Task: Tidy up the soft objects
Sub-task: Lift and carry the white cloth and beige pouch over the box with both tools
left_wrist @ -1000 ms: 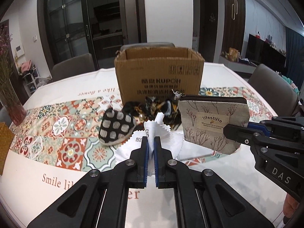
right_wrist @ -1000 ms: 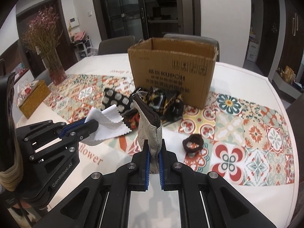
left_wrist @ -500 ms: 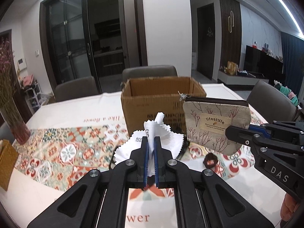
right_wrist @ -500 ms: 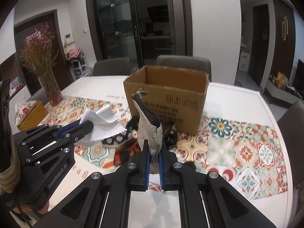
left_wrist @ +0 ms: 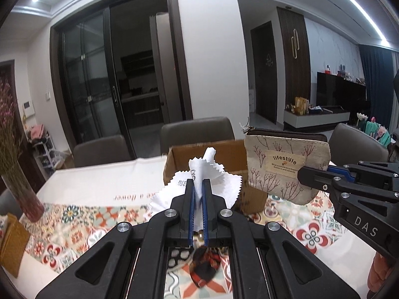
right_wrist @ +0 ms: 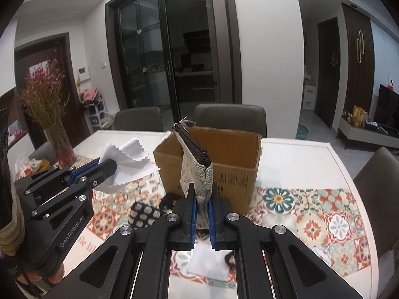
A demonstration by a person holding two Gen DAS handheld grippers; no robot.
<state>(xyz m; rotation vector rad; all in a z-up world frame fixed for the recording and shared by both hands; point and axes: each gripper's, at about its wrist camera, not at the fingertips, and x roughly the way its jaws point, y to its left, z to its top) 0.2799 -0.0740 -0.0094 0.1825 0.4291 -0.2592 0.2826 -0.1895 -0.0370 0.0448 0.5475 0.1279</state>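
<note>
My left gripper (left_wrist: pixel 198 183) is shut on a white cloth with zigzag edges (left_wrist: pixel 199 172), held in the air just in front of the open cardboard box (left_wrist: pixel 224 157). My right gripper (right_wrist: pixel 201 194) is shut on the lower corner of a beige zip pouch (right_wrist: pixel 197 174) marked "lifestyle" (left_wrist: pixel 284 164), which stands upright in front of the same box (right_wrist: pixel 232 154). In the right wrist view the left gripper (right_wrist: pixel 109 167) and its cloth (right_wrist: pixel 127 159) show at left. A black-and-white patterned soft item (right_wrist: pixel 144 214) and dark fabric (left_wrist: pixel 204 266) lie on the table below.
A patterned runner (right_wrist: pixel 311 214) covers the white table. A vase of pink flowers (right_wrist: pixel 59 144) stands at the left, with a tan box (left_wrist: pixel 12 244) near it. Grey chairs (right_wrist: pixel 229 117) line the far side. A white cloth (right_wrist: pixel 209 261) lies under my right gripper.
Both grippers have risen with the cloth and the pouch, which now hang level with the box's rim. The table items have dropped low in both views.
</note>
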